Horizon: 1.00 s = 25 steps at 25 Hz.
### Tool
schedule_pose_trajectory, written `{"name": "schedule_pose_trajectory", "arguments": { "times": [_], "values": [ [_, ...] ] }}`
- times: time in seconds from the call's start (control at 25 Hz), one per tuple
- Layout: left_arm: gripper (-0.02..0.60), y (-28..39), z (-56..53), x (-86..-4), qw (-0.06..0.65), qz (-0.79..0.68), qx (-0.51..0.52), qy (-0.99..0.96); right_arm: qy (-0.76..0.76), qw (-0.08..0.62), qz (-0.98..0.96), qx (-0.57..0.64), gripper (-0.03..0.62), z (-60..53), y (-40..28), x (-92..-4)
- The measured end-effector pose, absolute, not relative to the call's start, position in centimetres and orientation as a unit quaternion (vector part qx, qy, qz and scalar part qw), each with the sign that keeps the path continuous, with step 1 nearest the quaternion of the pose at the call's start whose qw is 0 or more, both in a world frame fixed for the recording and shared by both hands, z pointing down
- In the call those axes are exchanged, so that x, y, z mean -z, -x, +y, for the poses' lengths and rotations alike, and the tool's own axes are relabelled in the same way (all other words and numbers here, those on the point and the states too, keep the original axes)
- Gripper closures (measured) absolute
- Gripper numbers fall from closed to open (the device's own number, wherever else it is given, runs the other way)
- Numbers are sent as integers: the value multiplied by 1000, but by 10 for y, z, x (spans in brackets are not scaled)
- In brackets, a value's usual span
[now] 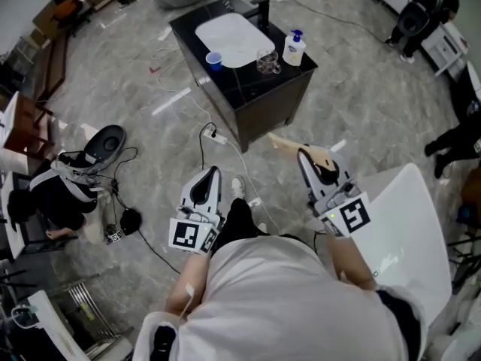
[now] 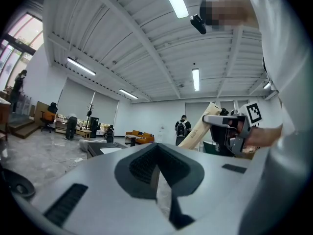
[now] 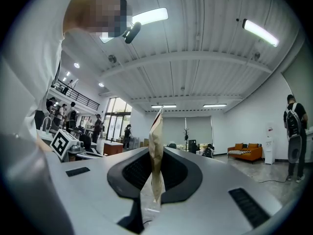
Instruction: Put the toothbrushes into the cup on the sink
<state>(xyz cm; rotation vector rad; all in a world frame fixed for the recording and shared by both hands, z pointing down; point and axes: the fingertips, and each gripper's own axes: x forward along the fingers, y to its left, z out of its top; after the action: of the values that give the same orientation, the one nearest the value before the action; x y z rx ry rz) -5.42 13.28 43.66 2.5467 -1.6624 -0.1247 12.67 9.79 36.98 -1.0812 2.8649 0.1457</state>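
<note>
Clamping a flat tan paper packet (image 3: 156, 146) edge-on, my right gripper (image 3: 155, 180) presses its jaws against both faces of it; whether a toothbrush sits inside the wrapper I cannot tell. My left gripper (image 2: 157, 175) has its jaws together with nothing between them, and it sits low and left of centre in the head view. At the top centre of that view, well apart from both grippers, the black sink cabinet (image 1: 255, 89) carries a blue cup (image 1: 214, 61) left of the basin, and a clear glass cup (image 1: 267, 61) beside a soap bottle (image 1: 294, 49) on its right.
</note>
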Motion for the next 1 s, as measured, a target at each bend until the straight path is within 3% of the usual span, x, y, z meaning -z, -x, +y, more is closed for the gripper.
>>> {"name": "schedule_pose_trajectory", "arguments": {
  "times": [1.0],
  "values": [
    [578, 149, -127, -445, 82, -497, 64, -862, 390, -6, 920, -31, 537, -126, -27, -369]
  ]
}}
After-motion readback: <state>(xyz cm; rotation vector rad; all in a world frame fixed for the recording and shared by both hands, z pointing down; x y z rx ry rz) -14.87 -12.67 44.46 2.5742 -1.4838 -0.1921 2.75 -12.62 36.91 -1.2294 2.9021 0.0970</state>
